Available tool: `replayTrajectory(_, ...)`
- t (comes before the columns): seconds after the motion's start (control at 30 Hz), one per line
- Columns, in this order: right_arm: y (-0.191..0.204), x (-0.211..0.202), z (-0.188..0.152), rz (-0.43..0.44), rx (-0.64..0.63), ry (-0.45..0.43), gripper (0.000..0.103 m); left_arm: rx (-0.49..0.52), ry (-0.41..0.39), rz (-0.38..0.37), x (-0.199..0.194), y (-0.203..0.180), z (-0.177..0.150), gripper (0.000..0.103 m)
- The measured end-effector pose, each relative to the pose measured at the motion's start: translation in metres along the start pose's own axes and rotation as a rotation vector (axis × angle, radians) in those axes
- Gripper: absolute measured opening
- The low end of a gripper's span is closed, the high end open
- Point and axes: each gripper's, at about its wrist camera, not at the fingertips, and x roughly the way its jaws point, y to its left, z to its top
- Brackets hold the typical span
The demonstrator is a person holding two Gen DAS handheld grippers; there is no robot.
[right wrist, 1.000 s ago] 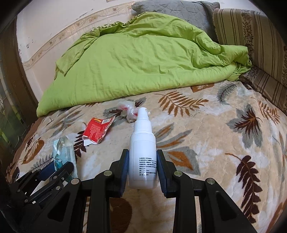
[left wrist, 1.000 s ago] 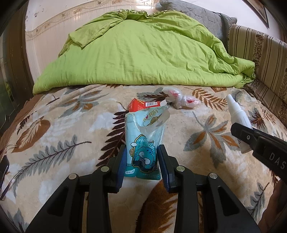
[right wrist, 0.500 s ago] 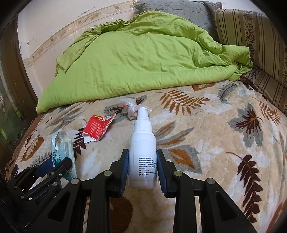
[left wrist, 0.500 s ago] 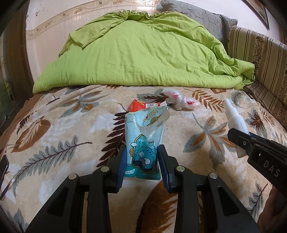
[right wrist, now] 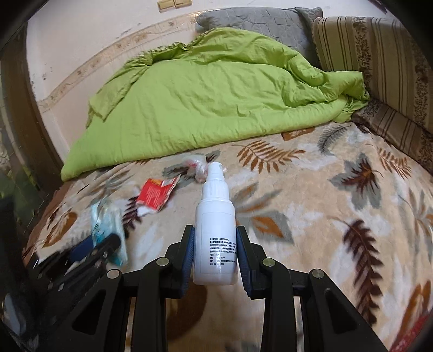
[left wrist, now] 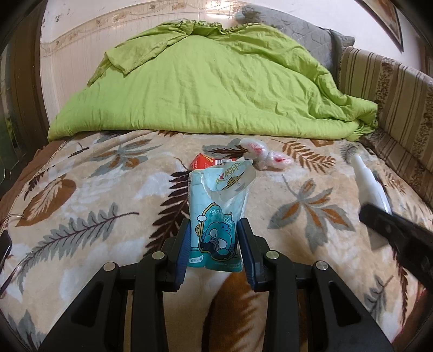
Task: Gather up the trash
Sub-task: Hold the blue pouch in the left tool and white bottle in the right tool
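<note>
My left gripper (left wrist: pixel 215 238) is shut on a torn teal snack pouch (left wrist: pixel 219 216) with a cartoon print, held above the leaf-patterned bed cover. My right gripper (right wrist: pixel 215 249) is shut on a white spray bottle (right wrist: pixel 215 232), nozzle pointing away. In the left wrist view the bottle (left wrist: pixel 369 184) and the right gripper's black finger show at the right edge. The pouch (right wrist: pixel 108 230) and the left gripper appear blurred at the lower left of the right wrist view. A red wrapper (right wrist: pixel 157 193) and a crumpled clear plastic wrapper with red marks (left wrist: pixel 262 157) lie on the bed beyond.
A rumpled green duvet (left wrist: pixel 216 86) covers the far half of the bed. A grey pillow (right wrist: pixel 257 21) lies behind it. A striped sofa back (right wrist: pixel 379 67) runs along the right side. A dark wooden frame (right wrist: pixel 24 130) borders the left. The bed cover (right wrist: pixel 338 203) spreads wide on the right.
The right gripper with the bottle has moved back and upward, its view blurring. In the left wrist view it slid toward the lower right. The left gripper holds the pouch still.
</note>
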Motion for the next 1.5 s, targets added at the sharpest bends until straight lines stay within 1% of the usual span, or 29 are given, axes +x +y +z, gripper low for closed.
replayTrajectory(0.07,-0.005,-0.016,-0.014,0.015,0.012,0.029,0.032,-0.009,0.015,-0.031,-0.008,-0.002,-0.004,0.033)
replayTrajectory(0.17,-0.019,-0.043,-0.032,0.026,0.04,0.065,0.032,0.012,0.021,-0.075,-0.024,-0.013,-0.011,0.033)
replayTrajectory(0.27,-0.026,-0.069,-0.043,0.002,0.018,0.045,0.032,0.054,0.019,-0.105,-0.046,-0.028,-0.027,0.033)
replayTrajectory(0.37,-0.035,-0.09,-0.053,-0.013,0.003,0.033,0.032,0.072,0.031,-0.134,-0.065,-0.041,-0.04,0.033)
replayTrajectory(0.5,-0.045,-0.105,-0.062,-0.004,0.028,0.04,0.032,0.124,0.02,-0.124,-0.087,-0.054,-0.049,0.033)
replayTrajectory(0.6,-0.049,-0.113,-0.064,0.006,0.038,0.028,0.032,0.14,0.017,-0.115,-0.095,-0.058,-0.05,0.033)
replayTrajectory(0.8,-0.049,-0.125,-0.064,0.023,0.046,0.01,0.032,0.177,-0.014,-0.099,-0.113,-0.068,-0.047,0.033)
replayTrajectory(0.97,-0.052,-0.135,-0.064,0.024,0.047,-0.007,0.032,0.198,-0.028,-0.098,-0.121,-0.076,-0.047,0.033)
replayTrajectory(1.23,-0.059,-0.141,-0.068,0.02,0.064,-0.006,0.032,0.22,-0.035,-0.103,-0.127,-0.085,-0.048,0.033)
replayTrajectory(1.5,-0.068,-0.149,-0.071,0.01,0.079,-0.014,0.032,0.245,-0.037,-0.123,-0.131,-0.098,-0.05,0.033)
